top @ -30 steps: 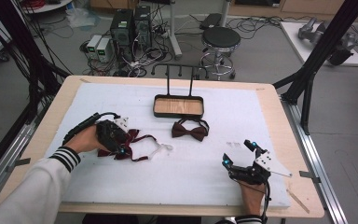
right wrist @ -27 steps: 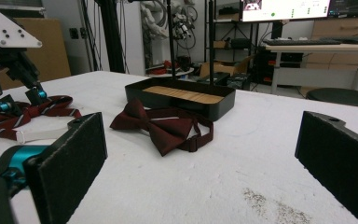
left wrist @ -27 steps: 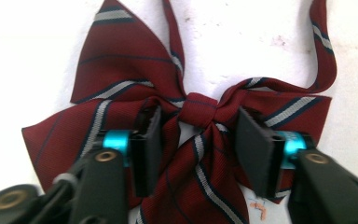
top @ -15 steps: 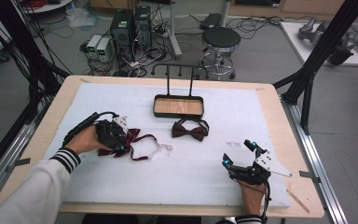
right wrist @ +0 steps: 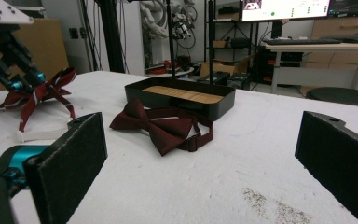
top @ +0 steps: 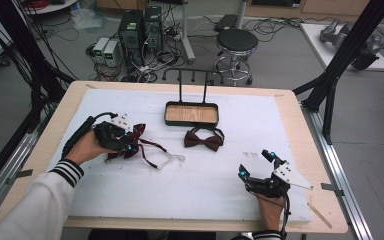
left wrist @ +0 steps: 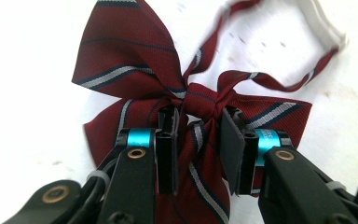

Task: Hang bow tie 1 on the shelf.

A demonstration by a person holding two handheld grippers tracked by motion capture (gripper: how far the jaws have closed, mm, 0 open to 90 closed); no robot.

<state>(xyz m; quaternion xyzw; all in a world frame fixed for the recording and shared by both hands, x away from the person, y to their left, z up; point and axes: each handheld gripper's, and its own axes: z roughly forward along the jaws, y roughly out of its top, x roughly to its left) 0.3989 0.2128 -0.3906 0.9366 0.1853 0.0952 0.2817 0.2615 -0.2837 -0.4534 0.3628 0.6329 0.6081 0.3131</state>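
Straddling the striped bow tie (left wrist: pixel 186 102) knot, the left gripper (left wrist: pixel 198 140) jaws stand open (right gripper (right wrist: pixel 205 172) jaws too).

no legible text, labels or numbers anywhere, monitor (right wrist: pixel 284 9) behind the counter (right wrist: pixel 261 154) shows content too blurred to read

Bright, even light; soft focus, faint shadows.
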